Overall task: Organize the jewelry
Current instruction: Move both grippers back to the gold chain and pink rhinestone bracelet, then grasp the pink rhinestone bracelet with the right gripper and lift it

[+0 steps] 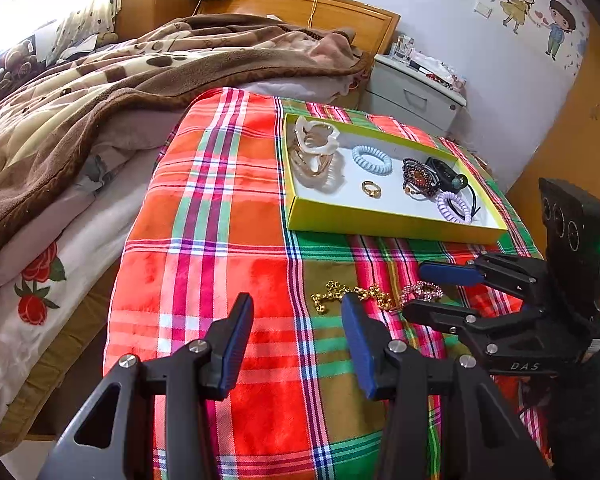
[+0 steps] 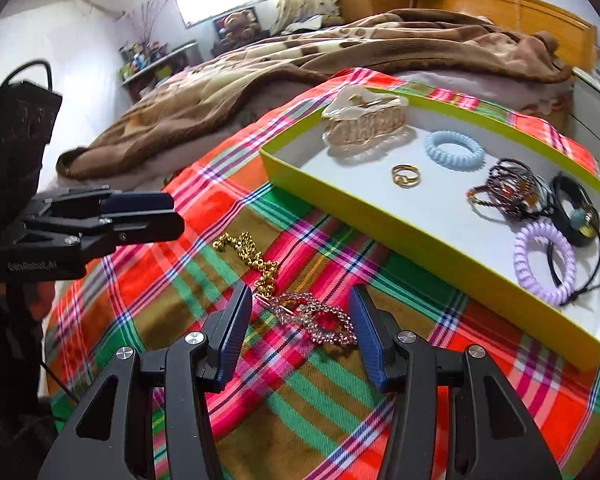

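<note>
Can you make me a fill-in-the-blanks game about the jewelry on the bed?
1. The gold ring lies inside the yellow-green ____.
2. The gold chain lies on the ____ cloth, outside the tray.
3. The pink rhinestone piece lies between the open jaws of the ____ gripper.
4. The coil hair tie beside the ring is light ____.

Missing words: tray; plaid; right; blue

- My right gripper (image 2: 298,316) hangs with its fingers either side of the beaded hairpin (image 2: 316,318) on the cloth (image 2: 180,280).
- The chain (image 2: 248,254) lies just beyond the hairpin.
- The tray (image 2: 364,212) sits farther back, holding the ring (image 2: 406,176).
- My left gripper (image 1: 298,336) hovers left of them.
</note>
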